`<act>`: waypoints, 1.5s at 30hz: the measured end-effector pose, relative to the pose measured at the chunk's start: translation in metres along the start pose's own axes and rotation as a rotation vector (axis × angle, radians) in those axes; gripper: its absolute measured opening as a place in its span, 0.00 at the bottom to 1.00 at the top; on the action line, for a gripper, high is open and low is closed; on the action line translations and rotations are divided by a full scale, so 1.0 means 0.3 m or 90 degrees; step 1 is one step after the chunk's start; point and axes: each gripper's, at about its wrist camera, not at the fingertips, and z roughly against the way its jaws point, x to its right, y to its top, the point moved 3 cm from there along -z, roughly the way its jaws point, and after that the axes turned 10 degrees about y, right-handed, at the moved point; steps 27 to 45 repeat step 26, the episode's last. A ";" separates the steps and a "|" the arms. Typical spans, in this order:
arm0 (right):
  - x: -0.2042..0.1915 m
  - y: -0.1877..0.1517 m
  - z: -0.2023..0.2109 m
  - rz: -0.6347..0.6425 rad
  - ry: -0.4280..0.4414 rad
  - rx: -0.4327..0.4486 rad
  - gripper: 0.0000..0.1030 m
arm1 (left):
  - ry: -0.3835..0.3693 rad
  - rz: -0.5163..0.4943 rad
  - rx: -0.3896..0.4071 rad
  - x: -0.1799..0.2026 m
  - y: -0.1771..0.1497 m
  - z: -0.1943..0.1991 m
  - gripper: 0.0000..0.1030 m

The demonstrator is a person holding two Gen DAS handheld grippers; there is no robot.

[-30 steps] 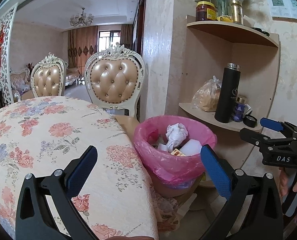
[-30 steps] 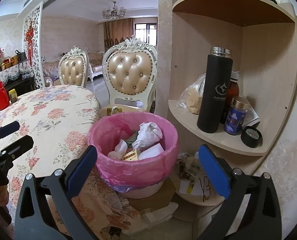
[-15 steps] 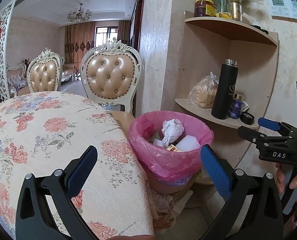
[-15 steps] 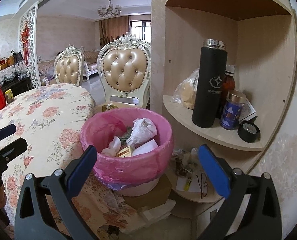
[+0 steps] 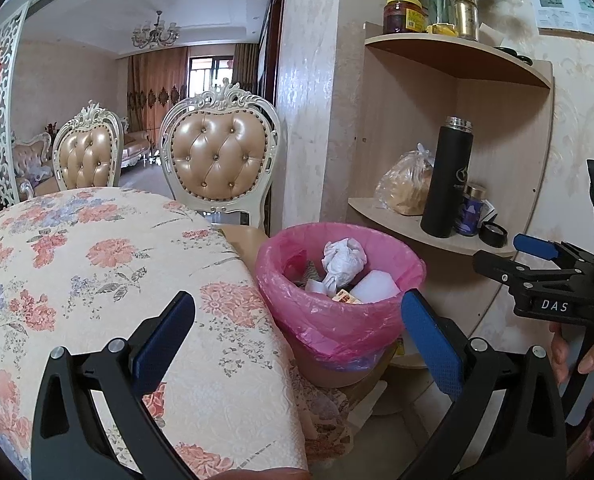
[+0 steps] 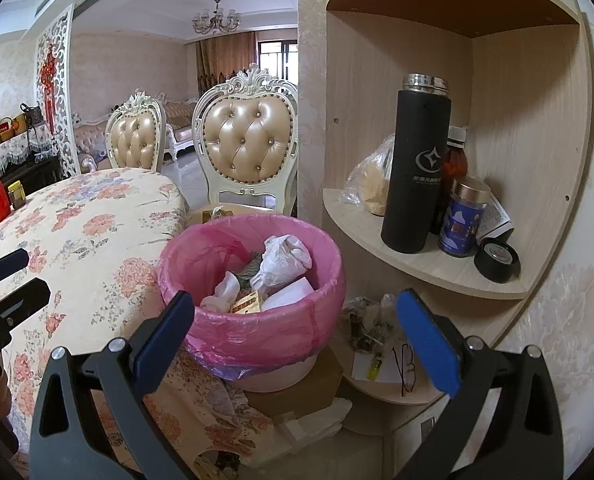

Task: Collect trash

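Both the left tool (image 5: 297, 336) and right tool (image 6: 295, 330), jaws spread and empty, face the pink-lined bin (image 6: 253, 320) right of the worktop (image 6: 97, 248); next probably gripping the liner's rim to gather it.

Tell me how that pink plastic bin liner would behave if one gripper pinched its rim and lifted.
The pink plastic bin liner looks thin and wrinkled, so it would probably stretch and sag, not hold shape. Its contents, like the crumpled white plastic bag, seem light, so the load is likely modest. The film may slip between smooth jaws; gathering a fold should help.
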 end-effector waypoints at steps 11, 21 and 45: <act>-0.002 0.001 0.002 -0.001 0.004 0.000 0.96 | 0.002 -0.004 0.010 0.006 0.005 0.008 0.94; -0.003 0.002 0.001 -0.001 0.005 0.001 0.96 | 0.013 -0.004 0.020 0.004 0.002 0.014 0.94; -0.017 -0.003 -0.001 0.003 0.008 0.001 0.96 | 0.016 0.001 0.020 0.000 0.001 0.011 0.94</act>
